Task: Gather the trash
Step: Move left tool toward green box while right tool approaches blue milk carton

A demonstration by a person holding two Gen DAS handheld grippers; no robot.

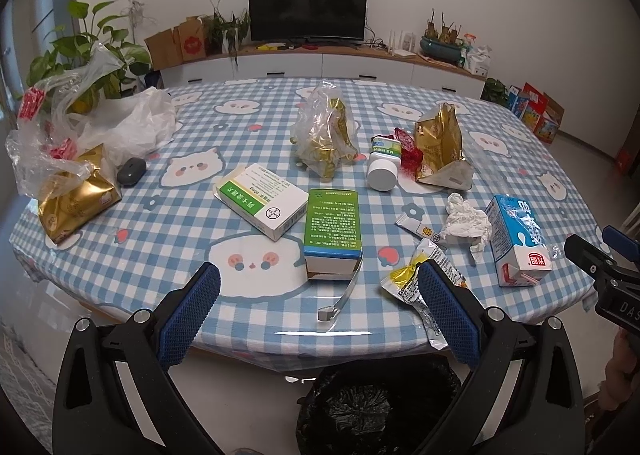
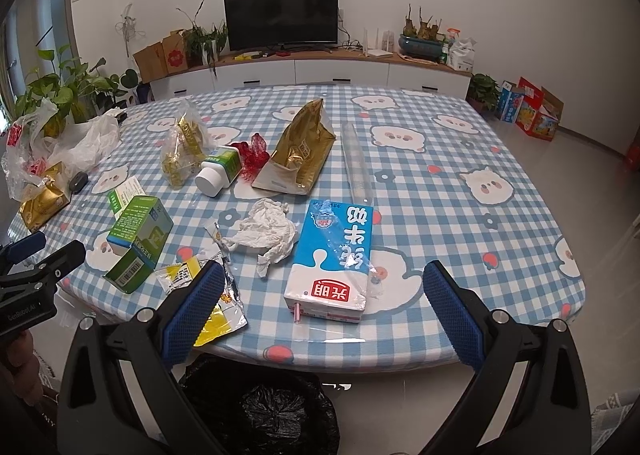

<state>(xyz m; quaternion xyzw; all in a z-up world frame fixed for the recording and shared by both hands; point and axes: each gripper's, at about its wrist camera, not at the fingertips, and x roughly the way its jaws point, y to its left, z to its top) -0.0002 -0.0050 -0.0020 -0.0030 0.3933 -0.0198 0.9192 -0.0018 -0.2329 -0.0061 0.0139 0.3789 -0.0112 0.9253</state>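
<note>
Holding both grippers spread wide and empty at the table's near edge, I see my right gripper [image 2: 324, 295] facing the milk carton [image 2: 334, 255], my left gripper [image 1: 318, 295] facing the green box [image 1: 332, 231], above the black bin bag [image 1: 360, 407].

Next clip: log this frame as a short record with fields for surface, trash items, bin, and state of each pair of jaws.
surface: table with blue checked cloth
trash near front edge: milk carton lying flat; crumpled tissue; yellow snack wrapper; green medicine box
trash further back: white pill bottle on its side; gold foil bag; plastic bags at the left end
bin: black bin bag below the table's near edge
left gripper: jaws wide apart, holding nothing
right gripper: jaws wide apart, holding nothing, facing the milk carton
</note>
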